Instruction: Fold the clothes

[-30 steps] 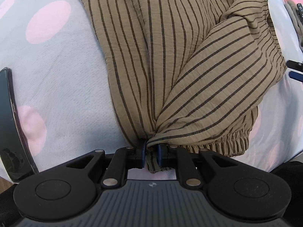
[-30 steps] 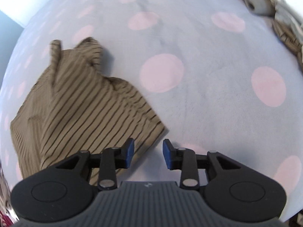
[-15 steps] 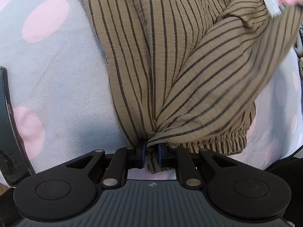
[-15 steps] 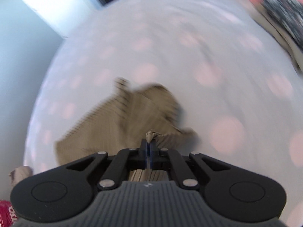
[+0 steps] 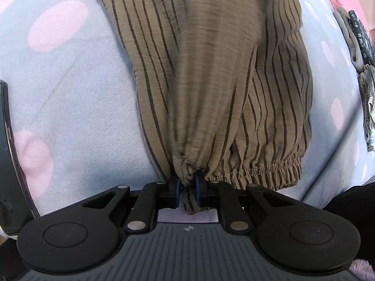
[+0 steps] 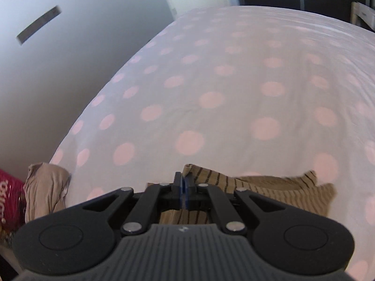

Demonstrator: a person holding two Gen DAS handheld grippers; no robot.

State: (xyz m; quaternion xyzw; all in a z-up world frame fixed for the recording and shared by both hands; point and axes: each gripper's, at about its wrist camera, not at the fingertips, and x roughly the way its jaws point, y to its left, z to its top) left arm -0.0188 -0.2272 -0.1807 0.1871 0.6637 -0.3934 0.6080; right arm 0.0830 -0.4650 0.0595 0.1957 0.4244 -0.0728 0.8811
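A tan garment with dark stripes (image 5: 211,75) lies on a light bedspread with pink dots (image 5: 70,89). My left gripper (image 5: 187,187) is shut on its gathered corner beside the elastic hem (image 5: 257,168). A blurred fold of the cloth hangs over the middle of the garment. My right gripper (image 6: 183,187) is shut on another corner of the striped garment (image 6: 269,182) and holds it above the bed, tilted up toward the far side. The rest of the cloth trails below and to the right of it.
The dotted bedspread (image 6: 234,93) fills the right wrist view, with a grey wall (image 6: 58,58) behind. A beige cloth (image 6: 44,187) and a red packet (image 6: 9,201) lie at the left edge. A dark flat object (image 5: 9,159) lies left; other clothes (image 5: 361,35) are piled at the right.
My right gripper shut on a corner of the garment, lifted it and swung upward. The cloth has folded over toward my left gripper, which has stayed shut in place.
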